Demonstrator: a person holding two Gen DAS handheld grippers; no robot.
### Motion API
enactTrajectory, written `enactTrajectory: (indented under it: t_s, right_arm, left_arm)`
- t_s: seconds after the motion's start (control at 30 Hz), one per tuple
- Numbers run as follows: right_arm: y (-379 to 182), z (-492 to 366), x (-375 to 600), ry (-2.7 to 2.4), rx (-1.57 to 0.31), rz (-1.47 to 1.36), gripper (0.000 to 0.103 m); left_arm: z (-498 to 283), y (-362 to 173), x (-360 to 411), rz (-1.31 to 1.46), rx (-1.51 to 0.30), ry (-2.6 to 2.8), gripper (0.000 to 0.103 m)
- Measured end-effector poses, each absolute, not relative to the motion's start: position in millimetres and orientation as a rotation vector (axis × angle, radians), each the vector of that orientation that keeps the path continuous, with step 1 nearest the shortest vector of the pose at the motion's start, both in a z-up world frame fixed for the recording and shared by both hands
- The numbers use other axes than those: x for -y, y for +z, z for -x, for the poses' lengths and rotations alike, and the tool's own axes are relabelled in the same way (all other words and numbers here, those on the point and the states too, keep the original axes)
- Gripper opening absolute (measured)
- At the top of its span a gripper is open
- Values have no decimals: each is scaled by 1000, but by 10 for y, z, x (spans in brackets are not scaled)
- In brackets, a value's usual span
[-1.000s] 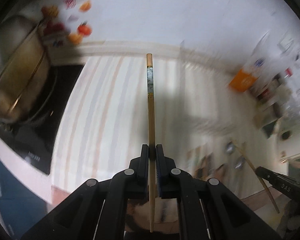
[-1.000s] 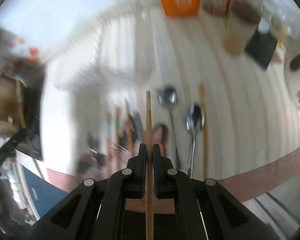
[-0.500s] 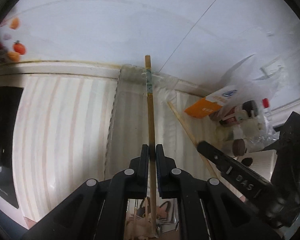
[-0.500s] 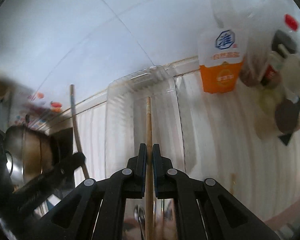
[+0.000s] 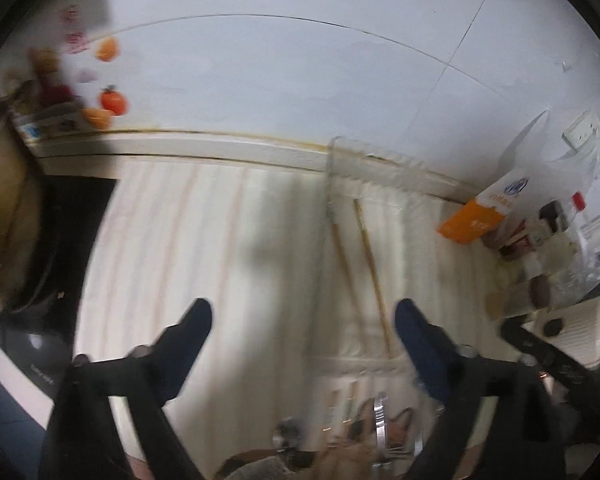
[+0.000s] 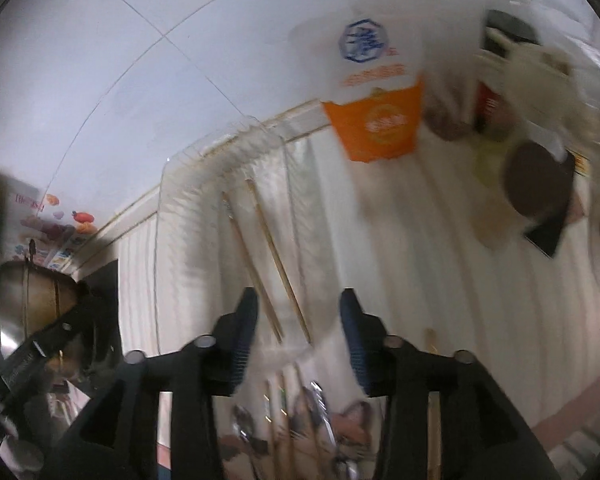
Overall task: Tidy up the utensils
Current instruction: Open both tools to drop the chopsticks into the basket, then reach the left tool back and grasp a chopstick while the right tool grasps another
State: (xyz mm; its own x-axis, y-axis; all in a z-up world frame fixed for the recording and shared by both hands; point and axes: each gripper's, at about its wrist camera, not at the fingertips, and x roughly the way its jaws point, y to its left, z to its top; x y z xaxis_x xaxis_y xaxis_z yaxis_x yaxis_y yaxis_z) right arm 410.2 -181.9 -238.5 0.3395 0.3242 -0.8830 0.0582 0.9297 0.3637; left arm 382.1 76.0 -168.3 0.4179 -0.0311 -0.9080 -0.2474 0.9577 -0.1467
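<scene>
Two wooden chopsticks (image 5: 370, 256) lie side by side in a clear plastic tray (image 5: 340, 152) on the striped counter. They also show in the right wrist view (image 6: 272, 264), inside the tray (image 6: 188, 168). My left gripper (image 5: 302, 320) is open and empty, just before the tray. My right gripper (image 6: 298, 312) is open and empty, over the near ends of the chopsticks. More utensils (image 6: 296, 408), spoons and chopsticks, lie blurred at the counter's front edge; they also show in the left wrist view (image 5: 352, 412).
A metal pot (image 5: 0, 208) sits on a black cooktop (image 5: 72, 216) at left. An orange and white carton (image 6: 376, 120) and jars (image 5: 540, 236) stand at right by the wall. The right gripper's body (image 5: 556, 364) shows at the left view's right edge.
Both grippers have opened and let go of their chopsticks, which now lie in the clear tray. Both grippers have pulled back a little.
</scene>
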Motion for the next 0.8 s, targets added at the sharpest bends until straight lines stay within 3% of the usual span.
enactTrajectory:
  t_s: [0.07, 0.27, 0.33, 0.4, 0.67, 0.7, 0.73, 0.8]
  right_arm:
    - [-2417, -3877, 1864, 185, -1202, -346, 57]
    - [-2981, -3360, 1720, 225, -1363, -304, 58]
    - [-3244, -3242, 1619, 268, -1436, -351, 39]
    - [-3473, -3152, 1455, 298, -1493, -350, 31]
    - [-3868, -3019, 935, 291, -1547, -100, 29]
    - [-3862, -3011, 922, 263, -1545, -44, 13]
    - [-3851, -3008, 953, 255, -1542, -37, 6]
    - [-3826, -2990, 1043, 226, -1543, -30, 6]
  left_arm:
    - [-3624, -1782, -772, 242, -1149, 157, 103]
    - [-3049, -2387, -680, 146, -1271, 207, 103]
    - [-2897, -2611, -613, 146, -1331, 198, 103]
    - [-2774, -2788, -573, 124, -1373, 211, 102]
    - [-2619, -2960, -612, 57, -1380, 274, 102]
    - [-2619, -2956, -595, 59, -1381, 268, 102]
    - [-2622, -2950, -563, 68, -1381, 251, 102]
    - [-2624, -2956, -456, 94, -1390, 195, 102]
